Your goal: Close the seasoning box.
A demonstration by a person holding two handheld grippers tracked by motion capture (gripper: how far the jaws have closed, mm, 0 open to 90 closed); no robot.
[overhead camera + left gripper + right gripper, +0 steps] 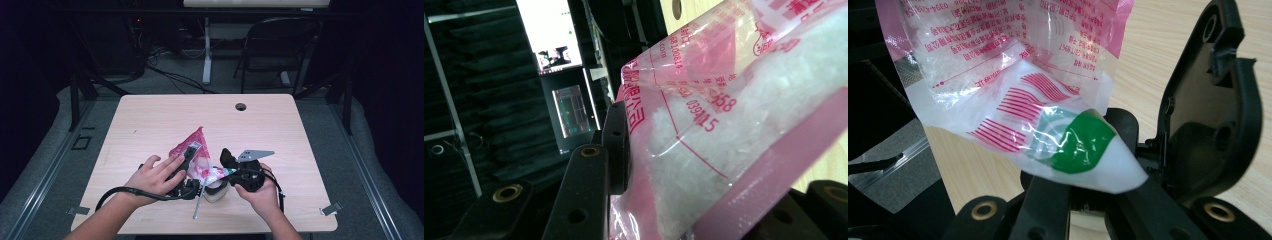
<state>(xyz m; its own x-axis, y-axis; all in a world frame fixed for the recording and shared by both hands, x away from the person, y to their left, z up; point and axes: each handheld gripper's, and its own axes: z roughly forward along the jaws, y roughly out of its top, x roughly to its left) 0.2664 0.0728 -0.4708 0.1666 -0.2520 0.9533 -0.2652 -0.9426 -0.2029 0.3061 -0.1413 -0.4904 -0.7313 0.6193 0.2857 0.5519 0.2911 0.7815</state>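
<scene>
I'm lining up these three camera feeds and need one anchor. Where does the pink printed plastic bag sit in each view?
High view: the pink printed plastic bag rises at the table's centre-front, between the two hands.
Left gripper view: it spreads across the right half, white granules inside, pressed against the left gripper's black jaw.
Right gripper view: its top fills the upper left; its green-marked corner reaches the right gripper.
Shared landmark: the light wooden table.
</scene>
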